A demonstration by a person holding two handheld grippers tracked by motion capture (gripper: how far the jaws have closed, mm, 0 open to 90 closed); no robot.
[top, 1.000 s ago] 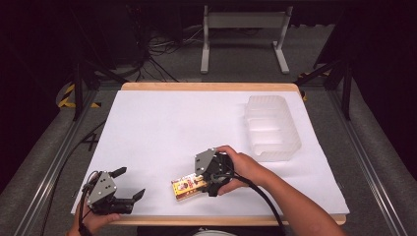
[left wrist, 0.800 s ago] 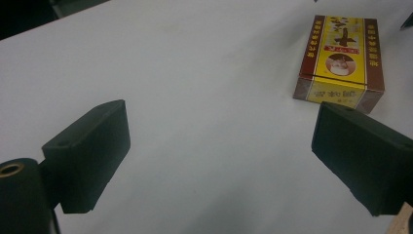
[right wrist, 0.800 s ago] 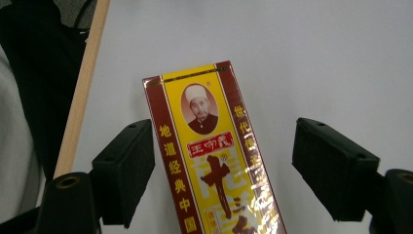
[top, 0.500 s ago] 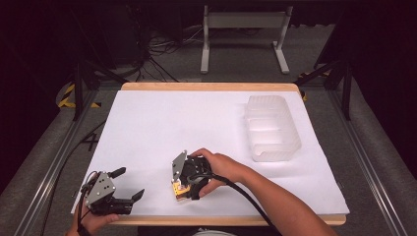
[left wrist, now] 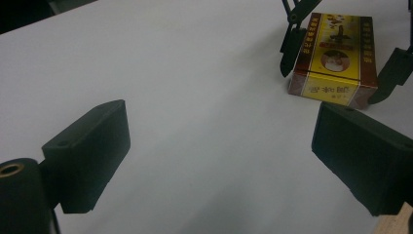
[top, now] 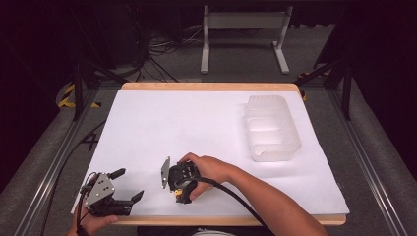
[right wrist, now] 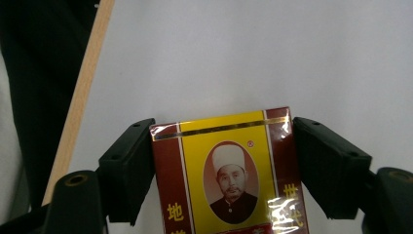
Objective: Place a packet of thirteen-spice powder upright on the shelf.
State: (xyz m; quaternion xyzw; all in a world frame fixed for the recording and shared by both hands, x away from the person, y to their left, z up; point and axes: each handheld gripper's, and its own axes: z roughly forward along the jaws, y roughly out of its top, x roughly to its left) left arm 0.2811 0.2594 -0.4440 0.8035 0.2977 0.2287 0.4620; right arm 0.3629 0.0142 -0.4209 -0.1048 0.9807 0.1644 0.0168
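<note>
In the high view the box is almost wholly hidden under the right hand (top: 206, 169) and the right gripper (top: 181, 189), with just a yellow speck showing at the gripper's tip; in the right gripper view the box (right wrist: 229, 170) is cut off at the bottom edge, so its lower half cannot be read; in the left gripper view the right gripper's jaws are cut off at the top and right edges. The right gripper's jaws have just been closing, and the box sits between them; both pads sit flush against its long red sides, so it is grasping the box, which lies flat on the sheet. The left gripper (top: 125, 189) is released, its jaws spread wide with nothing between them; it rests near the sheet's front left corner, held by the left hand (top: 88, 223); from it the box (left wrist: 336, 61) lies ahead and to the right, near but apart. The white sheet (top: 196, 128) covers a wooden table (top: 206, 87); a clear tray (top: 271, 127) stands well apart from the right gripper, far off toward the back right; beyond the table lie grey floor, cables (top: 157, 46) and a metal stand (top: 243, 34) in a dark room.
</note>
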